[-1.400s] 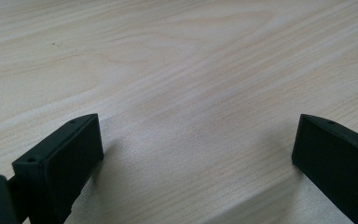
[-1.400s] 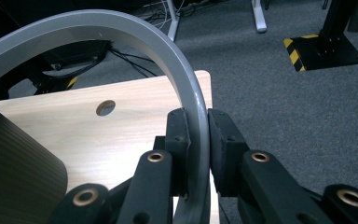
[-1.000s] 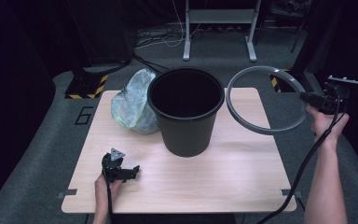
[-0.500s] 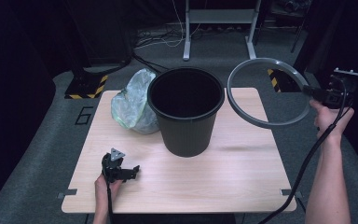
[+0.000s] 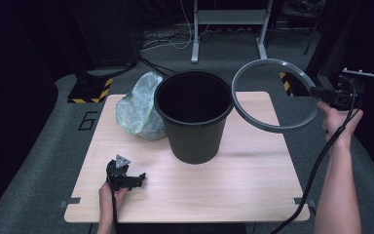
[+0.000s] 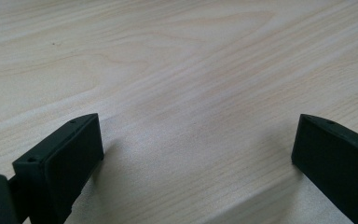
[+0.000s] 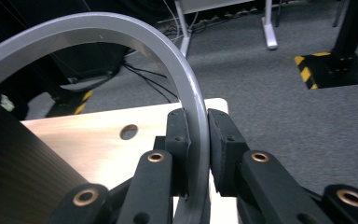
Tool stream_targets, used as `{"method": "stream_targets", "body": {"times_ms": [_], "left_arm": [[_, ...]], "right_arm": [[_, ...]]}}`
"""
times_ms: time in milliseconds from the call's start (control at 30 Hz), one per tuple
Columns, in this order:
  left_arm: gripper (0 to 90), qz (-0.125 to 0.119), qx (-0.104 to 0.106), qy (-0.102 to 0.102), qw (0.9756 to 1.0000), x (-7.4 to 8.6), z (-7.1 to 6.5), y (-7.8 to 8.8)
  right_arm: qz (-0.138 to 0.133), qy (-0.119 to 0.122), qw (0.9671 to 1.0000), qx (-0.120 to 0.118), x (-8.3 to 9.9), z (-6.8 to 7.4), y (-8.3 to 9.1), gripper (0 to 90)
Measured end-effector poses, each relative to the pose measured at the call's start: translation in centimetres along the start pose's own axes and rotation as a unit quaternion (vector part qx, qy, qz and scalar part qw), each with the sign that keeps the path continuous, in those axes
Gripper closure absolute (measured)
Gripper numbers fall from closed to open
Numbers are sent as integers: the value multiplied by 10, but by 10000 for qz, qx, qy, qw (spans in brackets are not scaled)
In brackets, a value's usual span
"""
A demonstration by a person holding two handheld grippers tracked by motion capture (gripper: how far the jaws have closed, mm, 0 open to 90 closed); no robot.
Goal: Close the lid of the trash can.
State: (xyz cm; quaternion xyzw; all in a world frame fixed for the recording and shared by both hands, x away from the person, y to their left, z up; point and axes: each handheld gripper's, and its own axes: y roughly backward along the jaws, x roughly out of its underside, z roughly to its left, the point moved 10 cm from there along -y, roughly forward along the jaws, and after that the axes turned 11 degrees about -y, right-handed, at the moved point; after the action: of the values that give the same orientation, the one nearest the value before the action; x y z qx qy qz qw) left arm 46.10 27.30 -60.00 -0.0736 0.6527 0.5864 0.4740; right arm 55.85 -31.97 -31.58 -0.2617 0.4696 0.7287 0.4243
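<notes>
Since a second ago, the grey ring (image 5: 274,95) has drifted slightly right with the right gripper (image 5: 321,92); everything else stays put. Nearest, the left gripper (image 5: 141,176) rests on the pale wood-grain table (image 5: 253,185), jaws wide apart with nothing between them. One ribbed black bucket (image 5: 194,114) stands mid-table, one crumpled translucent bag (image 5: 139,108) touching its left side. The single ring, a thin smooth metal-looking hoop, is held in the air right of the bucket, clamped by the right gripper's pads (image 7: 179,140).
</notes>
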Motion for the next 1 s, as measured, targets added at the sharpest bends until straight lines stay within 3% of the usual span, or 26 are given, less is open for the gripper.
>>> {"method": "stream_targets", "body": {"times_ms": [433, 1000], "left_arm": [[18, 1, 12, -3, 10000, 0, 0, 0], [18, 2, 12, -2, 10000, 0, 0, 0]], "right_arm": [[64, 44, 9999, -145, -1, 19, -8, 792], [213, 155, 9986, -449, 0, 62, -28, 791]]}}
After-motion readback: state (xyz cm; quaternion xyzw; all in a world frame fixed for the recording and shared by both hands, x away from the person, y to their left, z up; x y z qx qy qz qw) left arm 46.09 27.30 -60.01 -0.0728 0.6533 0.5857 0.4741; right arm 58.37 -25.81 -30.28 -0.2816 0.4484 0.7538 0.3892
